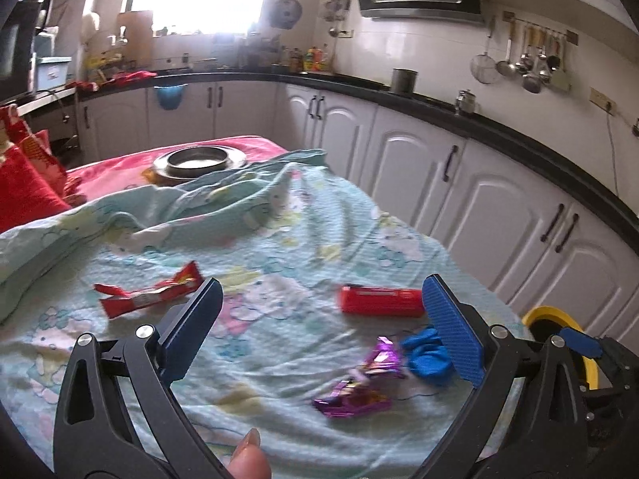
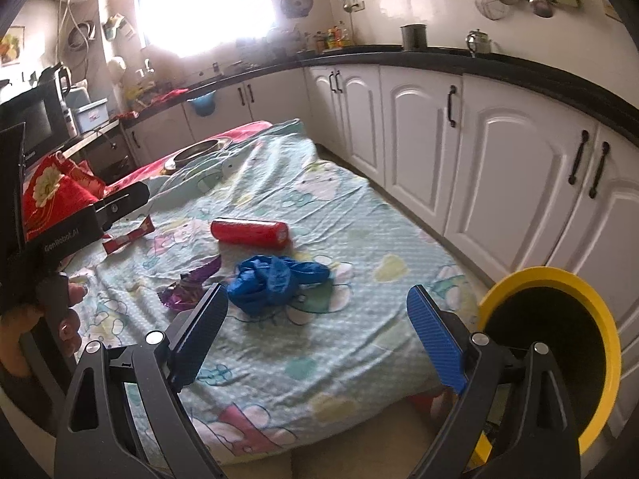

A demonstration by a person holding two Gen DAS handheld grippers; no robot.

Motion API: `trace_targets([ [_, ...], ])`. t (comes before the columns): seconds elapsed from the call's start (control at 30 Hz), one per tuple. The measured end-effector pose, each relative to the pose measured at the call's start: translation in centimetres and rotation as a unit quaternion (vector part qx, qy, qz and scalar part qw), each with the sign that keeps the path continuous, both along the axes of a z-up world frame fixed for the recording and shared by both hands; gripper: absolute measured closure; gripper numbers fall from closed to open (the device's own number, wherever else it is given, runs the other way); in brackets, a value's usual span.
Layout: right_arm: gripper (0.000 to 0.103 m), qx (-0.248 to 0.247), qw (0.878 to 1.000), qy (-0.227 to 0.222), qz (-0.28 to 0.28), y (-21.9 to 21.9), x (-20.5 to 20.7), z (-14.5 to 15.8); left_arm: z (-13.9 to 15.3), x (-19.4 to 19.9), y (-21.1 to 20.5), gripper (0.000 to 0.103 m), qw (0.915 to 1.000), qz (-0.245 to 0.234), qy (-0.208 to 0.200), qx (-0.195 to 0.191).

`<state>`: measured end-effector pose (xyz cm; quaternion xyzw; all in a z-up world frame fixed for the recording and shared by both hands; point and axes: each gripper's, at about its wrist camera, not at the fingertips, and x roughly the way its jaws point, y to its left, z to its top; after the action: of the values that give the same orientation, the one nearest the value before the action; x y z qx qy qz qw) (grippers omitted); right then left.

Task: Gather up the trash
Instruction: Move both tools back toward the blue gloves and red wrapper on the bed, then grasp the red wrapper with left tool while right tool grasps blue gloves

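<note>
Left gripper [image 1: 319, 303] spread wide, empty, purple wrapper [image 1: 359, 383] just below its tips; right gripper [image 2: 319, 303] likewise spread, blue crumpled bag [image 2: 275, 279] just ahead between its fingers.

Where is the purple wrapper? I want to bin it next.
The purple wrapper lies on the bedsheet between the left gripper's open fingers, touching the blue bag, nearer than the red tube.
</note>
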<state>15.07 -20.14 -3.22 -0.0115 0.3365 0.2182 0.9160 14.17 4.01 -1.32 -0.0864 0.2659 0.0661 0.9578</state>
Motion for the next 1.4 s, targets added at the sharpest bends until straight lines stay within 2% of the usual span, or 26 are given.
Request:
trace_targets([
  [0.13, 0.015, -0.002, 1.000, 0.003, 0.005, 1.2, 0.7, -0.4, -0.4, 0.3, 1.7, 0.011, 0.9994, 0.022, 0.006, 0.027],
  [0.47, 0.015, -0.007, 1.000, 0.019, 0.008, 3.4, 2.8, -1.6, -2.4, 3.4, 6.6, 0.011, 0.9904, 0.051, 0.063, 0.112],
  [0.7, 0.015, -0.017, 0.999, 0.043, 0.006, 5.4, 4.3, -2.8, -4.2, 5.6, 8.7, 0.011, 0.9853, 0.038, 0.104, 0.130],
  [0.77, 0.016, -0.014, 0.998, 0.054, 0.009, 5.8, 4.7, -3.3, -4.9, 6.3, 9.4, 0.011, 0.9842, 0.032, 0.117, 0.129],
  [0.9, 0.025, -0.025, 0.997, 0.071, 0.012, 6.6, 5.6, -4.5, -5.9, 7.1, 10.9, 0.011, 0.9842, 0.036, 0.136, 0.107],
  [1.03, 0.044, -0.021, 0.995, 0.099, 0.013, 6.4, 6.3, -6.1, -6.5, 7.3, 12.0, 0.011, 0.9856, 0.037, 0.148, 0.073],
  [1.07, 0.048, -0.022, 0.995, 0.094, 0.012, 6.3, 6.2, -6.2, -6.7, 7.3, 12.2, 0.013, 0.9859, 0.036, 0.150, 0.064],
  [1.13, 0.060, -0.025, 0.996, 0.089, 0.018, 6.2, 6.0, -6.2, -7.3, 7.5, 12.7, 0.031, 0.9848, 0.037, 0.164, 0.045],
  [1.2, 0.071, -0.022, 0.995, 0.091, 0.022, 5.8, 5.8, -6.2, -7.7, 7.6, 13.1, 0.037, 0.9830, 0.044, 0.175, 0.035],
  [1.23, 0.074, -0.021, 0.995, 0.092, 0.024, 5.7, 5.7, -6.1, -7.6, 7.4, 13.1, 0.045, 0.9836, 0.044, 0.172, 0.034],
  [1.4, 0.076, -0.020, 0.995, 0.091, 0.026, 5.1, 5.1, -6.0, -7.6, 7.1, 12.5, 0.069, 0.9830, 0.040, 0.174, 0.044],
])
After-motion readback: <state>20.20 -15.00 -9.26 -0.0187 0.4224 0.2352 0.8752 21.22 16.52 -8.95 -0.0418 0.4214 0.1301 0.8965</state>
